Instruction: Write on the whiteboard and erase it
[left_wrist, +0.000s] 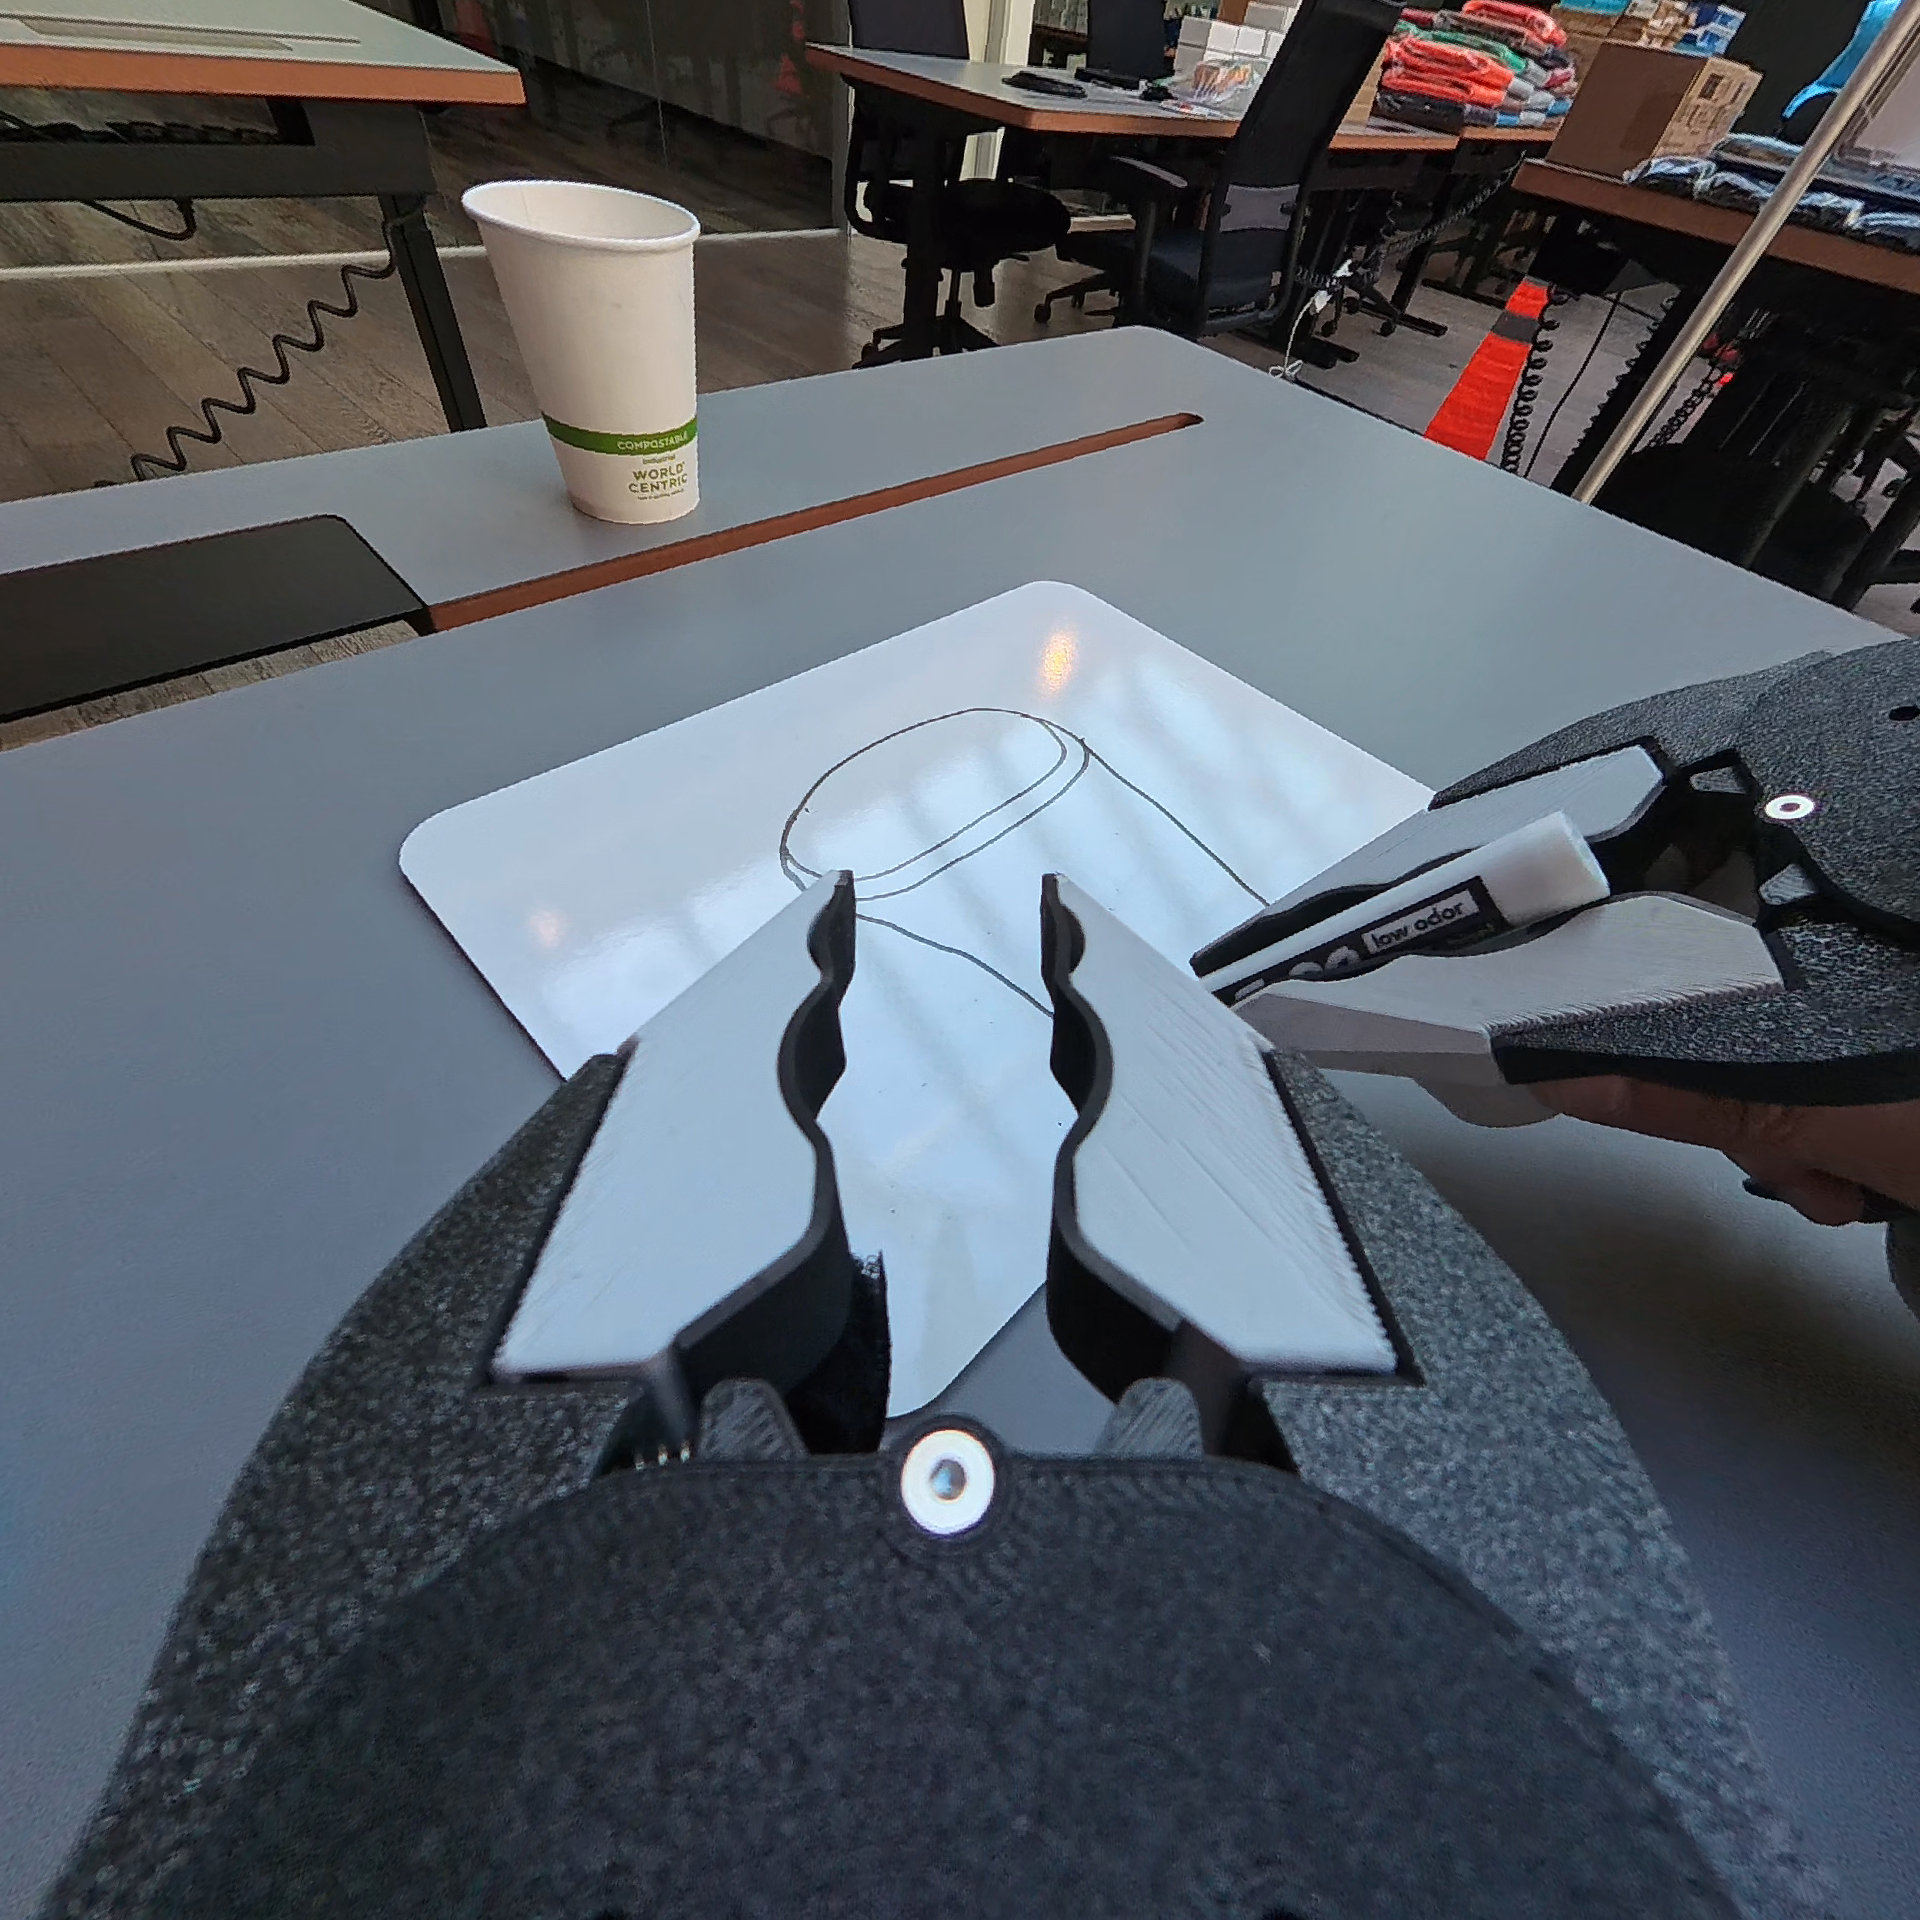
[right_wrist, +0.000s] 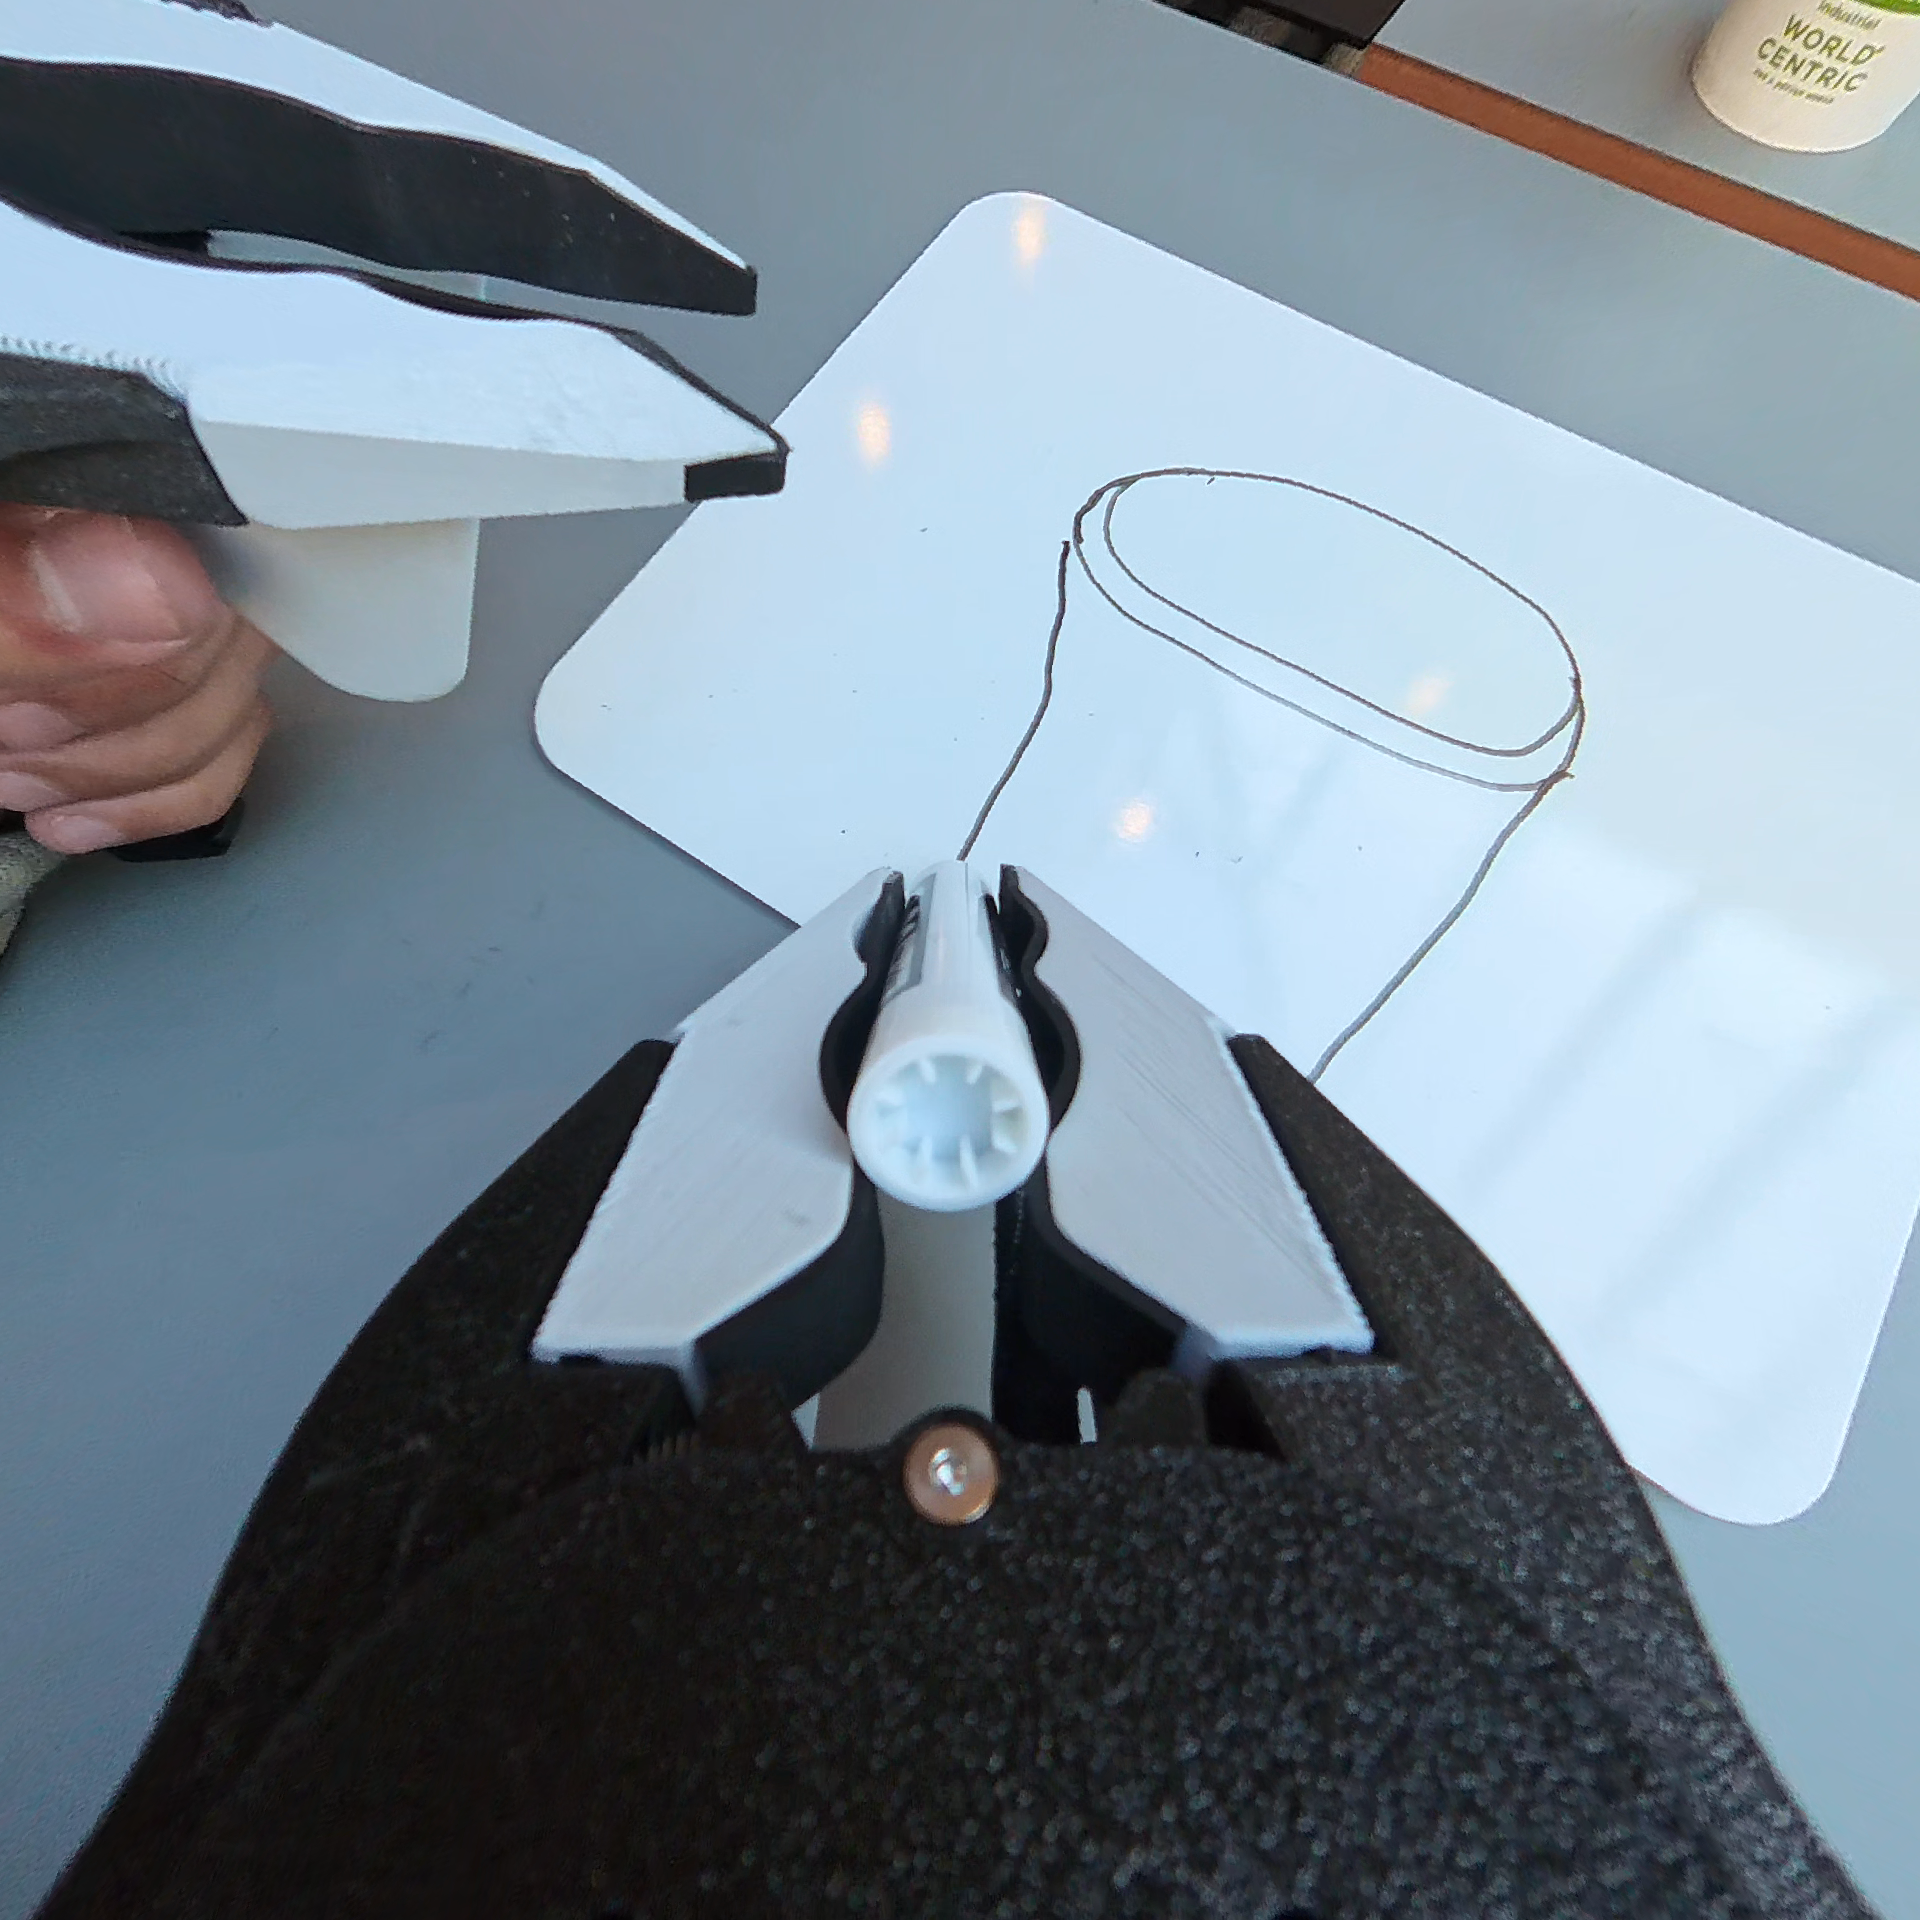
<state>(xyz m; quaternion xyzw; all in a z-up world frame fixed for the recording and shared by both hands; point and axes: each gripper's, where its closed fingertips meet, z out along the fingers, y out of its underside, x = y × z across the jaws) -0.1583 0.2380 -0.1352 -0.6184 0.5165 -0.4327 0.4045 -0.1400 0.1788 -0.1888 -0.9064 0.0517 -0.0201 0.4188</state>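
- Right gripper (right_wrist: 945, 883): fingers closed on a white dry-erase marker (right_wrist: 951, 1049). The marker lies lengthwise between the fingers, its blunt rear end facing the camera and its front end pointing down toward the whiteboard. The writing tip is hidden by the fingers; contact with the board cannot be confirmed.
- Left gripper (left_wrist: 948, 883): fingers spread apart, nothing between them. It hovers above the near edge of the whiteboard, just beside the right gripper.
- Whiteboard (right_wrist: 790, 582): small white board with rounded corners, lying flat on the grey counter (right_wrist: 312, 1091). It carries a thin dark line drawing of a cup (right_wrist: 1340, 644): a double oval rim and two side lines running toward the marker.
- Paper cup (left_wrist: 608, 343): white with a green band, standing upright on the counter behind a long slot, well apart from the whiteboard.
- Hands: a person's hand (right_wrist: 114, 686) grips the left gripper's handle in the right wrist view.
- Background, left wrist view: office chairs (left_wrist: 956, 197), desks, and stacked folded clothing (left_wrist: 1455, 62).
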